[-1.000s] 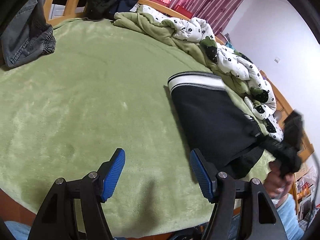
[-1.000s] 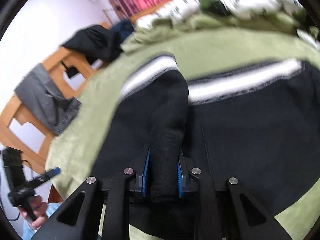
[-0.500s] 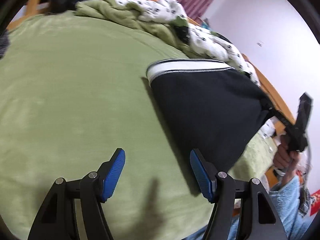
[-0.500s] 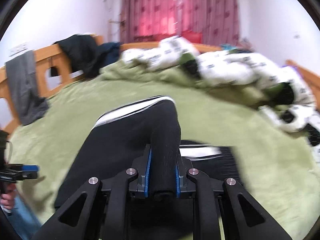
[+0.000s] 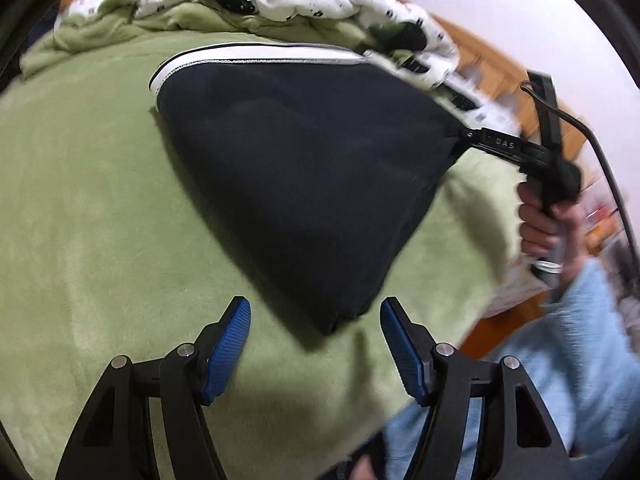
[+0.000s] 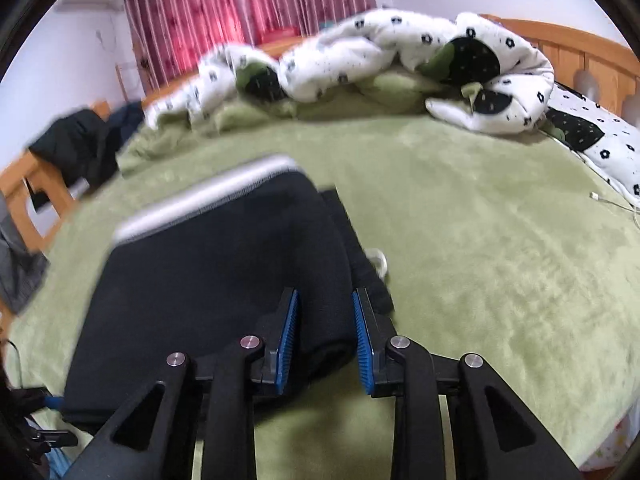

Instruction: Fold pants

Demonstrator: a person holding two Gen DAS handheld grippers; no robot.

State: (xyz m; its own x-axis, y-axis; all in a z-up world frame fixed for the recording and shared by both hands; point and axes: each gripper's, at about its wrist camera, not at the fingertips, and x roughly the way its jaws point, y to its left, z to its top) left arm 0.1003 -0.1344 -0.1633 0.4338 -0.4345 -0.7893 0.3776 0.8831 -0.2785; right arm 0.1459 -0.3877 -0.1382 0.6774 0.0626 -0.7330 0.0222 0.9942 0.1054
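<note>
Black pants [image 5: 304,168] with a white-striped waistband [image 5: 256,56] lie on the green blanket [image 5: 80,200] of the bed, already doubled over. Right hand-held gripper [image 6: 325,340] straddles a thick folded edge of the pants; its jaws are opening, blue pads [image 6: 289,332] apart with the cloth between them, pressing lightly if at all. From the left view, that gripper has the far right corner of the cloth, pulled to a point. Left hand-held gripper [image 5: 316,344] is about half open and closing a little, holding nothing; the near bottom corner of the pants sits just ahead of it, between the lines of its fingers but not touched. Long axis of the pants runs away from the left gripper toward the waistband at the far end. Left is nearer the free corner, so the next pinch probably falls to it. White patterned quilt [image 6: 400,48] is bunched well beyond the pants.
</note>
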